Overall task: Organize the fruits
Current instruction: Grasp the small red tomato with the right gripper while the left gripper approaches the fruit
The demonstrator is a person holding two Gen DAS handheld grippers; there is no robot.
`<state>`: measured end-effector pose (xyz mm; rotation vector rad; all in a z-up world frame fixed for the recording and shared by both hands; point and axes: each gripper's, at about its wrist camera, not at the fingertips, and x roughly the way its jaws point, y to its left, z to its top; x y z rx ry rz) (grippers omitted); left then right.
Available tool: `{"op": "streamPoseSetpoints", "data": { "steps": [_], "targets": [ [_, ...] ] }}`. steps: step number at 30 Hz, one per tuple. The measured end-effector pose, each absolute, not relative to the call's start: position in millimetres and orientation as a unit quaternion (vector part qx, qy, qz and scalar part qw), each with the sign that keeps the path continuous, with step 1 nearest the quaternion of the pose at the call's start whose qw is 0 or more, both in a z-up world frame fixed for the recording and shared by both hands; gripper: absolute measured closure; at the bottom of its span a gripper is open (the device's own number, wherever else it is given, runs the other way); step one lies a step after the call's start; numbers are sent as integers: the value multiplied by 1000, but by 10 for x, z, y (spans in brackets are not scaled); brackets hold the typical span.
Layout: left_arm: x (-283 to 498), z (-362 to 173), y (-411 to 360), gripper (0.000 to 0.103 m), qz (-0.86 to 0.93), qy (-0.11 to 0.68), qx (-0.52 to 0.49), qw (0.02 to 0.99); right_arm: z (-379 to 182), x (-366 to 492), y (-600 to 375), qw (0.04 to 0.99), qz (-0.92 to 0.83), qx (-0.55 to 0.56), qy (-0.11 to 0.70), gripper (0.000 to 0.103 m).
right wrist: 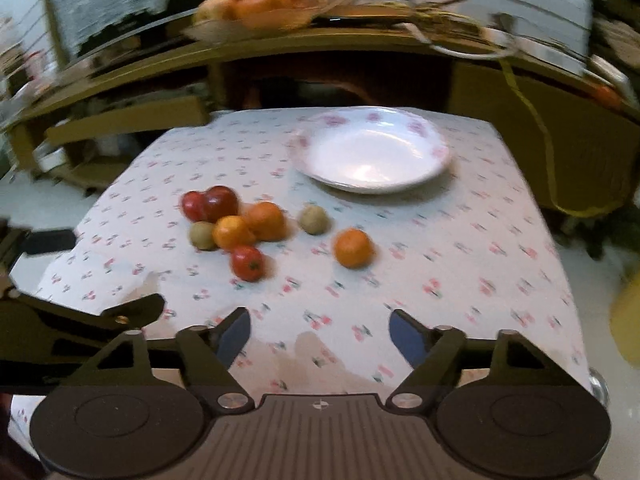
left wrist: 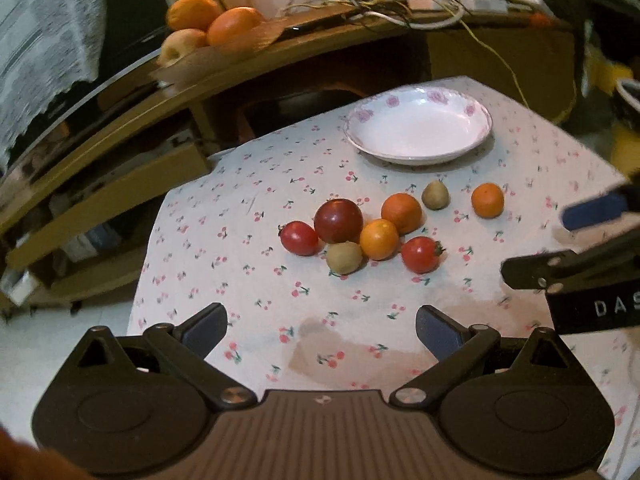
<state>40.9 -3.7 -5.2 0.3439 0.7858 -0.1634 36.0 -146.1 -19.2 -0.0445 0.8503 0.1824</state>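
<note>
Several fruits lie on the cherry-print tablecloth [left wrist: 248,280]. A cluster holds a dark red fruit [left wrist: 338,220], two tomatoes [left wrist: 299,238] [left wrist: 421,254], two oranges [left wrist: 379,239] [left wrist: 401,213] and a kiwi [left wrist: 344,257]. A second kiwi [left wrist: 436,195] and a lone orange [left wrist: 487,200] lie to the right. Behind them stands an empty white plate [left wrist: 418,128] [right wrist: 368,152] with pink flowers. My left gripper [left wrist: 322,322] hovers open before the cluster, nothing between its fingers. My right gripper [right wrist: 320,326] is open and empty, nearest the lone orange [right wrist: 353,248].
A curved wooden shelf [left wrist: 120,96] runs behind the table, bearing a dish of oranges and an apple [left wrist: 200,24], cables and dry twigs [left wrist: 380,4]. The table drops to pale floor [left wrist: 60,332] on the left. A yellow cord [right wrist: 548,152] hangs at the right.
</note>
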Motion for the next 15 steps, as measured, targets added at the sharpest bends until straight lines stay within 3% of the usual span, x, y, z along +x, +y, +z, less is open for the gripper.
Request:
{"op": "streamPoseSetpoints", "data": {
  "steps": [8, 12, 15],
  "targets": [
    [608, -114, 65, 0, -126, 390, 168, 897, -335, 795, -1197, 878, 180, -38, 441, 48],
    [680, -191, 68, 0, -121, 396, 169, 894, -447, 957, -1089, 867, 192, -54, 456, 69],
    [704, -219, 74, 2, -130, 405, 159, 891, -497, 1005, -1045, 864, 200, -56, 459, 75]
  ]
}}
